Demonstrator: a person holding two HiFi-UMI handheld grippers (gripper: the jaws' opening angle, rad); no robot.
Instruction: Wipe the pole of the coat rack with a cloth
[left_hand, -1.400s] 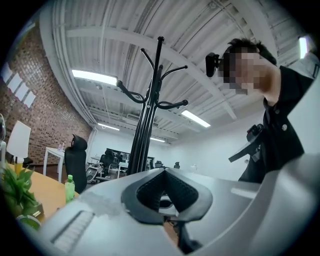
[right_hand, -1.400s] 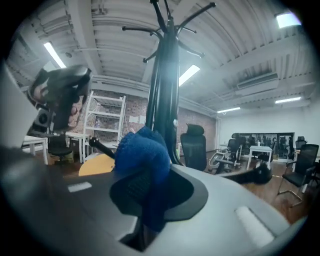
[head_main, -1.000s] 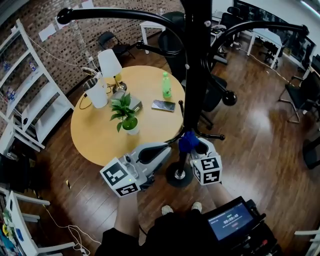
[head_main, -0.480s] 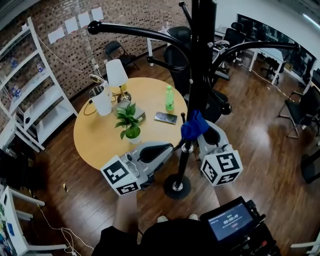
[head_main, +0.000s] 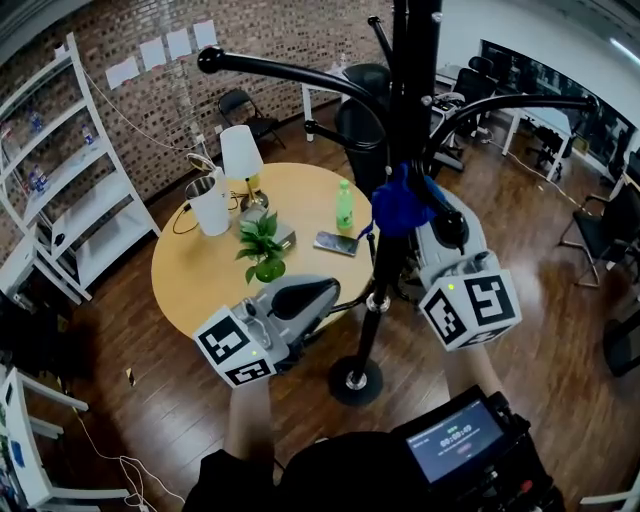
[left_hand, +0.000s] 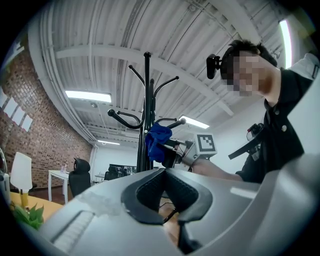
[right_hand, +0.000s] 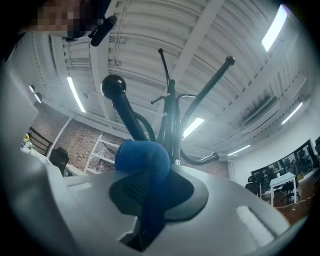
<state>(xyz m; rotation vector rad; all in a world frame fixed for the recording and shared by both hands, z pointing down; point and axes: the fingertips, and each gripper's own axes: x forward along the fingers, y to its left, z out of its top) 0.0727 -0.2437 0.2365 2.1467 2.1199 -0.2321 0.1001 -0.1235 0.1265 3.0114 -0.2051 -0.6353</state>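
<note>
The black coat rack pole (head_main: 398, 150) rises from a round base (head_main: 355, 381) in front of me. My right gripper (head_main: 418, 215) is shut on a blue cloth (head_main: 400, 206), and the cloth is pressed against the pole about halfway up. In the right gripper view the cloth (right_hand: 143, 161) bulges out between the shut jaws, with the pole (right_hand: 172, 125) right behind it. My left gripper (head_main: 322, 294) hangs lower, left of the pole, shut and holding nothing. The left gripper view shows the cloth (left_hand: 157, 141) against the pole (left_hand: 146, 95).
Behind the rack, a round wooden table (head_main: 195, 275) carries a potted plant (head_main: 262, 245), a green bottle (head_main: 345, 206), a phone (head_main: 336, 243), a lamp (head_main: 240, 152) and a white jug (head_main: 211, 206). Curved hook arms (head_main: 290, 75) reach out overhead. White shelving (head_main: 70, 200) stands at the left.
My right gripper has carried the blue cloth up the pole, from just above the base to about mid-height. The left gripper has barely moved.
</note>
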